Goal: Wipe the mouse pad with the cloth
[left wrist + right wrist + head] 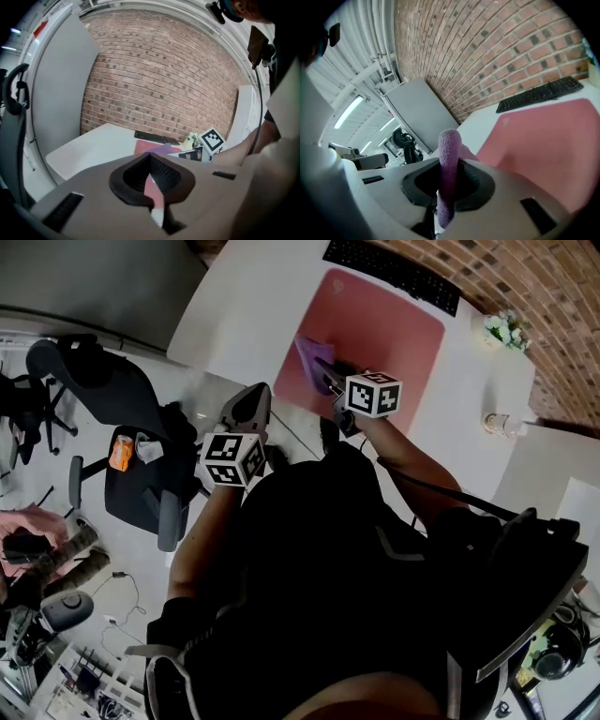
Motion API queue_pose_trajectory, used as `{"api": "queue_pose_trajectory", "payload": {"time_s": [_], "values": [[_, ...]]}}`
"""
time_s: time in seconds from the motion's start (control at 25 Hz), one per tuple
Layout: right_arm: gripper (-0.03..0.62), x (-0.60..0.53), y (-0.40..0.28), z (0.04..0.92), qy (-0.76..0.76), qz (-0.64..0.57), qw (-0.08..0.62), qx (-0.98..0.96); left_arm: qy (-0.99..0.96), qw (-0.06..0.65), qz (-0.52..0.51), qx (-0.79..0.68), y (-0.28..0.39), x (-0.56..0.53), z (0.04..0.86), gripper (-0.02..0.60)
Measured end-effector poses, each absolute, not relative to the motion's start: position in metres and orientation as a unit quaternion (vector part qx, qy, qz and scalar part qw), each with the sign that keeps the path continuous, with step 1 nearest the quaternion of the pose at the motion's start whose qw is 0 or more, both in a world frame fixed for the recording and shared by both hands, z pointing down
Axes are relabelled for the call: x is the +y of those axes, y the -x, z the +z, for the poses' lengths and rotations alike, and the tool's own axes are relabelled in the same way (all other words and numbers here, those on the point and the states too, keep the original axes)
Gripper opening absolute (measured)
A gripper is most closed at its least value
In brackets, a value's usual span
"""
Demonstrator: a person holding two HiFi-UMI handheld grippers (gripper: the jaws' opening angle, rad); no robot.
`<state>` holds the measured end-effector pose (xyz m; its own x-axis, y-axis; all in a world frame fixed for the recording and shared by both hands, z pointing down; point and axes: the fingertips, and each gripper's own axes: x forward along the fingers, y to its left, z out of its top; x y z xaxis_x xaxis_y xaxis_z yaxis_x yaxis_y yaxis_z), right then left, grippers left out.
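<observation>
Skip the office chair [122, 418] far left, not part of the job. Leave the left gripper [251, 401] where it hangs, just off the edge of the white desk [244, 306] and over the floor: jaws closed together with nothing between them, so reads as idle. Could bring it in to pin a near corner of the pad if the pad starts to creep. Next over, work with the right gripper [326, 376]: clamped tight on a fold of the purple cloth [314, 352], which sits on the left part of the pink mouse pad [384, 329]. Looks like the wipe is under way at that left side, with most of the pad yet to cover. Hold the clamp firm and tilt low so that cloth, not jaw tips, meets the surface. Sweep rightward in straight overlapping passes with light, even pressure. Stop short of the keyboard [394, 268] just beyond the pad's far edge to avoid snagging the cloth on it. Further right, mind the small flower pot [506, 329] and the small clear container [497, 423], both apart from the pad but exposed to a careless follow-through.
</observation>
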<state>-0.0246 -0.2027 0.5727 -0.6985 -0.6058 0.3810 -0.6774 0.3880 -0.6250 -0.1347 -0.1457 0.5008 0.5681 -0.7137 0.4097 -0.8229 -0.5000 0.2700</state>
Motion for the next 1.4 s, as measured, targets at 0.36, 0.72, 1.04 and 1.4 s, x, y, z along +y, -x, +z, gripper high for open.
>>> {"api": "queue_pose_trajectory", "payload": {"time_s": [0.36, 0.72, 1.04, 1.4], "values": [[0.06, -0.175, -0.169, 0.577, -0.584, 0.36, 0.008, -0.728, -0.906, 0.2, 0.14, -0.347, 0.047, -0.158, 0.497, 0.003], [0.06, -0.109, -0.313, 0.613, -0.745, 0.326, 0.072, -0.577, -0.917, 0.192, 0.16, -0.312, 0.015, -0.162, 0.502, 0.003], [0.06, -0.114, -0.29, 0.641, -0.709, 0.342, 0.122, -0.605, -0.911, 0.191, 0.17, -0.323, 0.015, -0.164, 0.503, 0.003], [0.06, -0.129, -0.253, 0.661, -0.669, 0.375, 0.127, -0.629, -0.899, 0.195, 0.171, -0.354, 0.032, -0.17, 0.503, 0.003]]}}
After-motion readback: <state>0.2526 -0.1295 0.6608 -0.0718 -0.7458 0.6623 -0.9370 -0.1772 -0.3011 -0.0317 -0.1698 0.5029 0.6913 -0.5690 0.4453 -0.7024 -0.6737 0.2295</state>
